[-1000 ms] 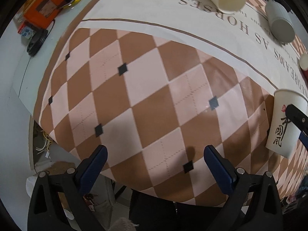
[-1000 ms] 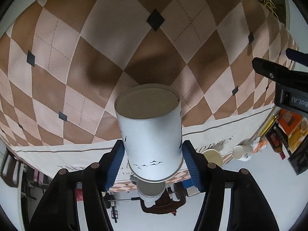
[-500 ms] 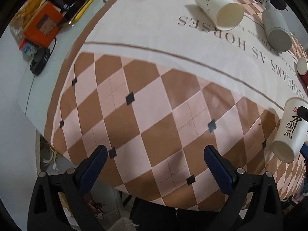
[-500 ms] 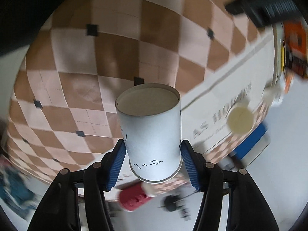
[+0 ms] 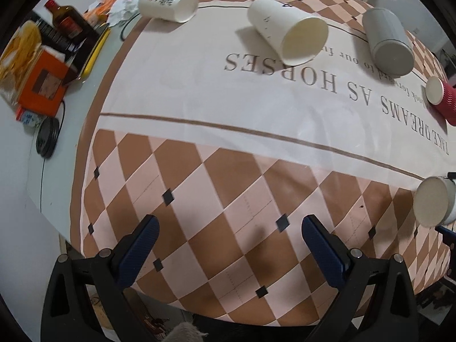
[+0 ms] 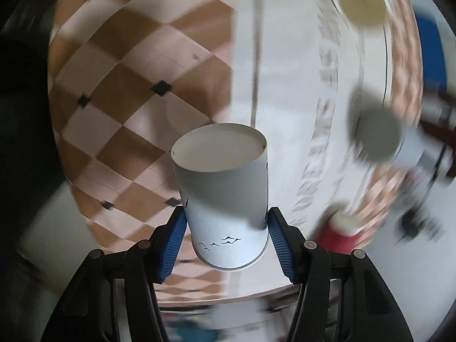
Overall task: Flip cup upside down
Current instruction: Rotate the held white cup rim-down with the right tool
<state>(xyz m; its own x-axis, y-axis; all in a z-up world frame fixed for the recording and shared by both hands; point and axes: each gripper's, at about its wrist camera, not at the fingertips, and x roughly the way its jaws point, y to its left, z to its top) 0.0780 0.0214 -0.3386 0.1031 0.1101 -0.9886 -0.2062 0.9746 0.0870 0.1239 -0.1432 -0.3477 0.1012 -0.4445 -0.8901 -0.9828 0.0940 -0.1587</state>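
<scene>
My right gripper (image 6: 225,228) is shut on a white paper cup (image 6: 225,196) with small black birds printed on it. The blue pads grip it near the rim, and the closed base points away from the camera, above the checked tablecloth (image 6: 125,91). The same cup shows at the right edge of the left wrist view (image 5: 433,201), base toward that camera, held above the cloth. My left gripper (image 5: 228,245) is open and empty, low over the near checked part of the tablecloth (image 5: 228,188).
Several cups lie on their sides on the cloth: two white (image 5: 287,30) (image 5: 168,2), one grey (image 5: 389,41), one red (image 5: 443,99). At the left stand a bottle (image 5: 68,20), an orange box (image 5: 42,82) and a black disc (image 5: 47,141). The right wrist view is motion-blurred.
The right gripper has rotated with the cup; in the left wrist view the cup went from upright with its print showing to base-on. The left gripper has pulled back, showing more of the far cups.
</scene>
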